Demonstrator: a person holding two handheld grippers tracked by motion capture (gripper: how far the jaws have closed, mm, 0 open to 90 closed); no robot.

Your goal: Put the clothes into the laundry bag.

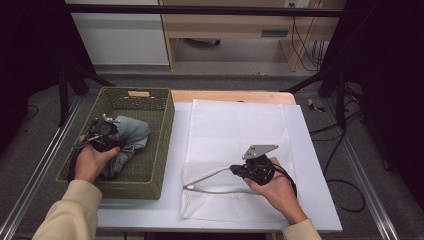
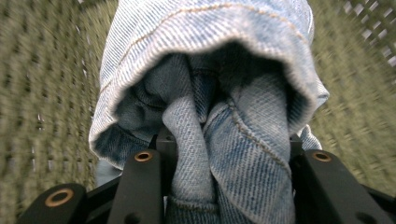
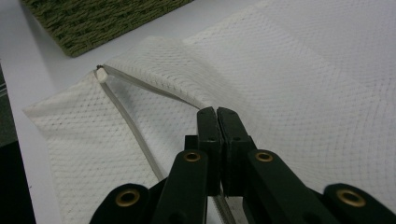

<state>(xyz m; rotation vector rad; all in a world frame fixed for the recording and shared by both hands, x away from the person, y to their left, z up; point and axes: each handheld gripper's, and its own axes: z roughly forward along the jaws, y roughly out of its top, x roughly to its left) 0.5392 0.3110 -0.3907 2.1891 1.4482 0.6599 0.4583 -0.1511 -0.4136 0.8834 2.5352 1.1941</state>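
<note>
left gripper (image 2: 229, 186): pinching the bunched light-blue denim garment (image 1: 129, 137) in the olive woven basket (image 1: 165, 150)
right gripper (image 3: 218, 116): pressed together on the white mesh bag's (image 1: 240, 130) zipper edge
tip: lift the denim slowly, keep the bag mouth raised

So around the edges: white table (image 1: 306, 150) with a strip of bare wooden board (image 1: 230, 96) along its far edge, and a green woven basket (image 1: 167, 145) sitting on the left side. Metal rails (image 1: 40, 170) run down both sides at floor level. Out back there's a light wood shelf unit (image 1: 225, 25), a white cabinet panel (image 1: 120, 40) and dangling black cables (image 1: 300, 45). There's also a small yellow thing (image 1: 315, 106) on the grey floor, can't tell what it is.
</note>
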